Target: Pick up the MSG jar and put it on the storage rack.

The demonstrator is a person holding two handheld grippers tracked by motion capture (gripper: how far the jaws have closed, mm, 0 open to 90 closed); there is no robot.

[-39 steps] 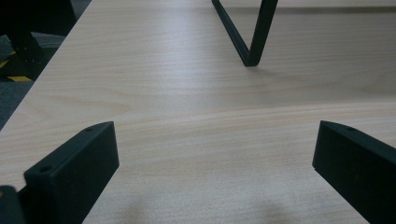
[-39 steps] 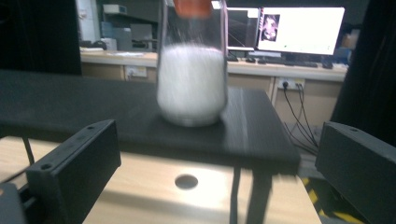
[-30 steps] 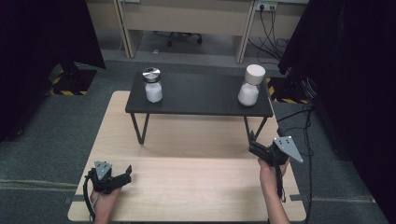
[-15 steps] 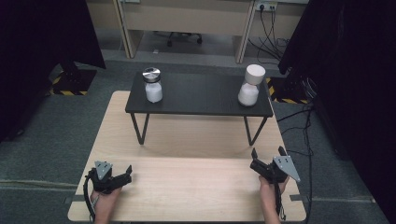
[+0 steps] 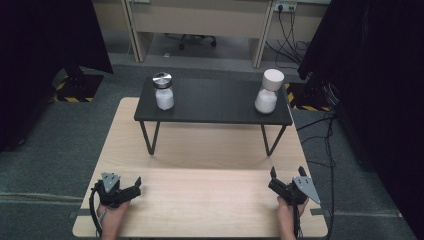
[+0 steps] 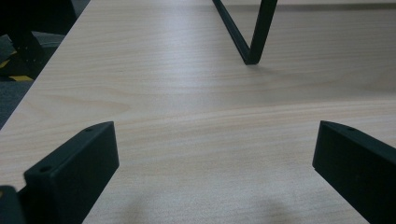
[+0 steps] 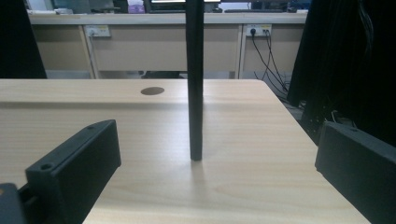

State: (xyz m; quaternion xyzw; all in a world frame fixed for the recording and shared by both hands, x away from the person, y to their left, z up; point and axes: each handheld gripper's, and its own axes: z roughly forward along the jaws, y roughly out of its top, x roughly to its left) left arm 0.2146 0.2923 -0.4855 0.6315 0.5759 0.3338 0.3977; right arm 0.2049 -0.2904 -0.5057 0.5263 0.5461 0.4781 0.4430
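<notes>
At the table's (image 5: 200,200) near edge, left gripper (image 5: 134,187) and right gripper (image 5: 277,181) rested low, jaws spread, holding nothing. Two white jars stood well apart on the black stand (image 5: 215,102): steel-lidded jar (image 5: 163,91) left, white-capped jar (image 5: 268,91) right

Left tongs (image 5: 134,187) low, jaws spread wide, empty. Right tongs (image 5: 273,181) low, jaws spread wide, empty.
</notes>
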